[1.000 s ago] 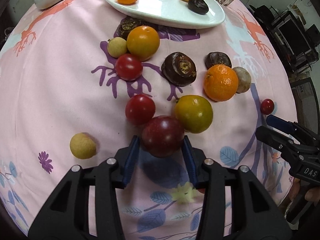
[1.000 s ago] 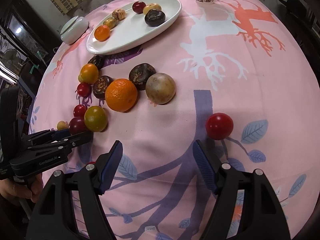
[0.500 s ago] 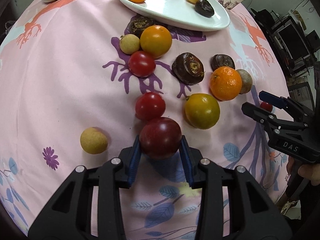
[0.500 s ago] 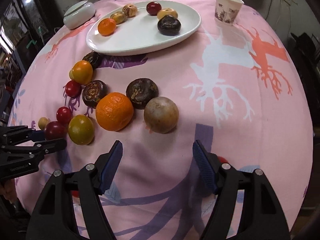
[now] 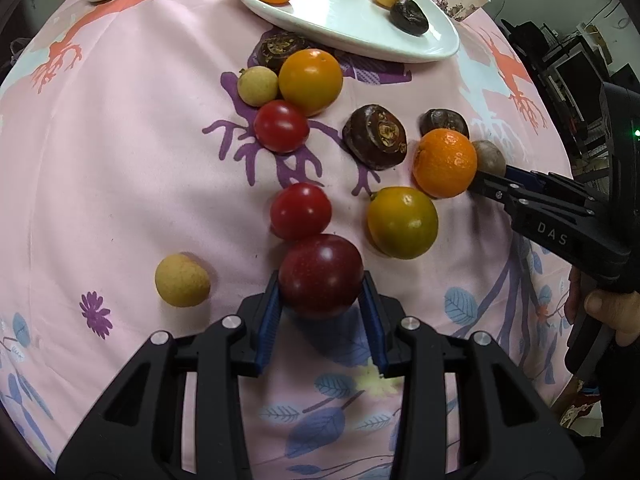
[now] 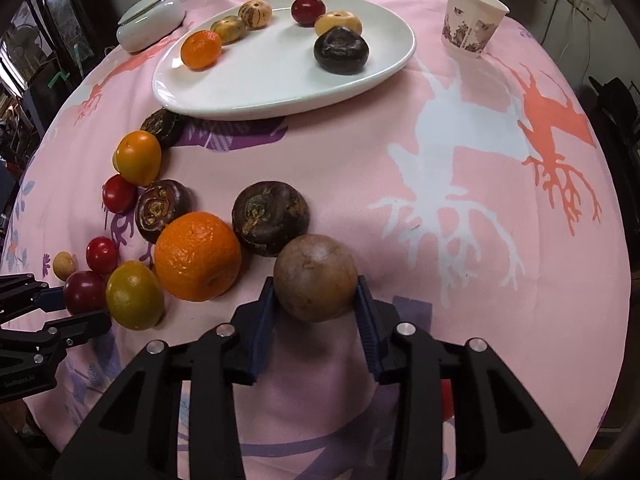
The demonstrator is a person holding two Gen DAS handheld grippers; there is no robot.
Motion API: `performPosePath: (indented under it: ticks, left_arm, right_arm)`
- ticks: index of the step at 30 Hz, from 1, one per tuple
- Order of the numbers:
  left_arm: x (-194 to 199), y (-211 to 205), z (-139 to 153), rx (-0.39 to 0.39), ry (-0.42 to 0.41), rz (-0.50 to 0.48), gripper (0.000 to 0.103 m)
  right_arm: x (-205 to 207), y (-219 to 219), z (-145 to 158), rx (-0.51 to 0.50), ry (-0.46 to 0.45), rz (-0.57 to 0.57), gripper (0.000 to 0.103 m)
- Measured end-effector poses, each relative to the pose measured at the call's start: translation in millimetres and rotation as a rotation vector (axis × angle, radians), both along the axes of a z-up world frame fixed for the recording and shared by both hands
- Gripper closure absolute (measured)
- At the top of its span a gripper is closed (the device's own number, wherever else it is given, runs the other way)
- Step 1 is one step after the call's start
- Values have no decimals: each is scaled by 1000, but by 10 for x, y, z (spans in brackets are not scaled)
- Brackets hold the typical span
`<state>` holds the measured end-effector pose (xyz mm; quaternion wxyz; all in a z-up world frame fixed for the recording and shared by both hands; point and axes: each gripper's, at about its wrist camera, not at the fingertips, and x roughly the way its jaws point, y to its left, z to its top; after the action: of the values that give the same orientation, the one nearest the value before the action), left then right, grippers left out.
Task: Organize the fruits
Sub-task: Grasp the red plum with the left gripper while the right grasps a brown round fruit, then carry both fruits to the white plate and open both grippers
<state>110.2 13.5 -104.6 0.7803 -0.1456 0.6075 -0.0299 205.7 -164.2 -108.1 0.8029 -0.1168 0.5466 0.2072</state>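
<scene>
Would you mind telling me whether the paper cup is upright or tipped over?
Upright: the paper cup stands on its base on the pink tablecloth, open rim facing up.

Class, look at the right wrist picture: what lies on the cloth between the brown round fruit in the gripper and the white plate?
One dark brown water chestnut; otherwise bare pink cloth between brown fruit and white plate, seen in the right wrist view.

The letters "DAS" stand in pale print on the black body of the right tool (image 5: pixel 490 184), seen from the left wrist view. On the left tool (image 6: pixel 60 312), in the right wrist view, a faint line of small print sits on its black body, too blurred to read.
</scene>
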Motion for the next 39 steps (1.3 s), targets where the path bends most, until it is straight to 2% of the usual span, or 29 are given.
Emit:
performPosePath:
  ticks: [11, 21, 32, 39]
  left_arm:
    - [-97, -2, 270, -4, -60, -9, 65]
    - [-73, 93, 703, 18, -159, -16, 65]
    - [515, 234, 1305, 39, -313, -26, 65]
    - [989, 255, 1392, 34, -353, -25, 65]
  right_arm:
    - [-234, -251, 350, 105, -8, -46, 65]
    - [-325, -367, 784, 197, -58, -76, 65]
    - [-13, -272, 1303, 278, -149, -67, 65]
    - [398, -72, 1432, 305, -178, -45, 65]
